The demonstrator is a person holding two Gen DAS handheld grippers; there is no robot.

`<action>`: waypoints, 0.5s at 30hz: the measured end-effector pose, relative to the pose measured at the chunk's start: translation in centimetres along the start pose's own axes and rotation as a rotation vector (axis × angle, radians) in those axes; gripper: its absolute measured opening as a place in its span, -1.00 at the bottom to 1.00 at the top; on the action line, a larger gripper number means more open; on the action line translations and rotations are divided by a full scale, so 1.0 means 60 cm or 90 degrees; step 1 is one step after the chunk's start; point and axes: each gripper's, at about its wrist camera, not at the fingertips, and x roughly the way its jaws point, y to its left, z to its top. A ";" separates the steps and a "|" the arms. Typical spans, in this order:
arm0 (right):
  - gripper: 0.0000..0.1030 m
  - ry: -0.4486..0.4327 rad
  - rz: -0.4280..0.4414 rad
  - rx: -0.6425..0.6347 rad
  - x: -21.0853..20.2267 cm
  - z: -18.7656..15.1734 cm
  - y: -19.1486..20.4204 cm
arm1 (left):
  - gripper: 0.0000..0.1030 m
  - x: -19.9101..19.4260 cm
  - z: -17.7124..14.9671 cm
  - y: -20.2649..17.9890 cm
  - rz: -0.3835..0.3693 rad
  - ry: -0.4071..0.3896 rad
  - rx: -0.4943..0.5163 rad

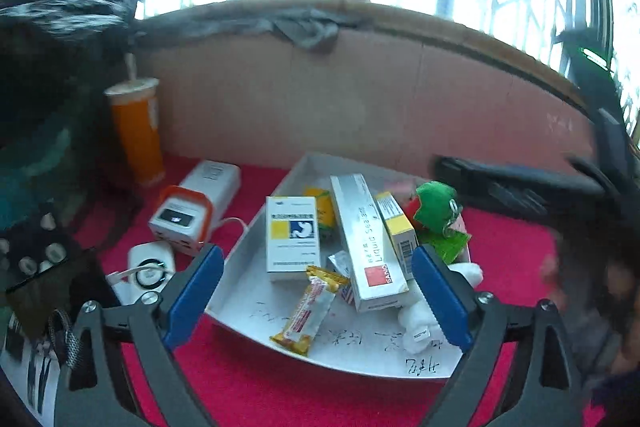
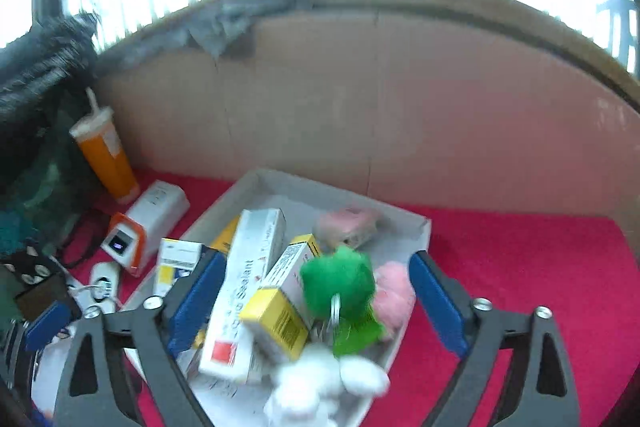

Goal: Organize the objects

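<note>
**A:** What are the tongs doing?

**B:** The left tongs are spread wide. Nothing is pinched. Low in the middle of the left view, a snack bar lies between the blue pads, but they do not touch it. The right tongs are spread wide too. They hang over the toys and hold nothing.

**A:** Where are the things to tidy?

**B:** Most sit in the white tray in the middle of both views. I see a white and yellow medicine box, a long sealant box, a small yellow box, a green plush toy, a pink plush toy and a white plush toy.

**A:** So it is nearly done?

**B:** I think a lot is done. The tray is quite full, though the things lie in a heap.

**A:** What is left?

**B:** On the red worktop, at the left of the left view, stand an orange and white charger, a white box, a small white round gadget and an orange cup. I cannot tell if they should go in.
</note>
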 end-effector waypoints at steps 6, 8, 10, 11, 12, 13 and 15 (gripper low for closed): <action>1.00 -0.094 -0.040 -0.016 -0.109 -0.068 -0.018 | 0.84 -0.048 0.000 -0.005 0.037 -0.044 -0.018; 1.00 -0.125 -0.034 -0.019 -0.152 -0.061 -0.024 | 0.84 -0.065 0.006 -0.012 0.033 -0.061 -0.020; 1.00 -0.147 -0.026 -0.018 -0.181 -0.058 -0.025 | 0.85 -0.080 0.007 -0.019 0.036 -0.075 -0.017; 1.00 -0.160 -0.023 -0.018 -0.197 -0.060 -0.025 | 0.85 -0.086 0.004 -0.025 0.040 -0.076 -0.013; 1.00 -0.168 -0.020 -0.019 -0.209 -0.066 -0.025 | 0.86 -0.090 0.001 -0.028 0.043 -0.076 -0.011; 1.00 -0.170 -0.020 -0.023 -0.219 -0.075 -0.024 | 0.87 -0.094 -0.004 -0.032 0.047 -0.072 -0.009; 1.00 -0.175 -0.025 -0.033 -0.233 -0.097 -0.022 | 0.87 -0.099 -0.013 -0.036 0.049 -0.066 -0.012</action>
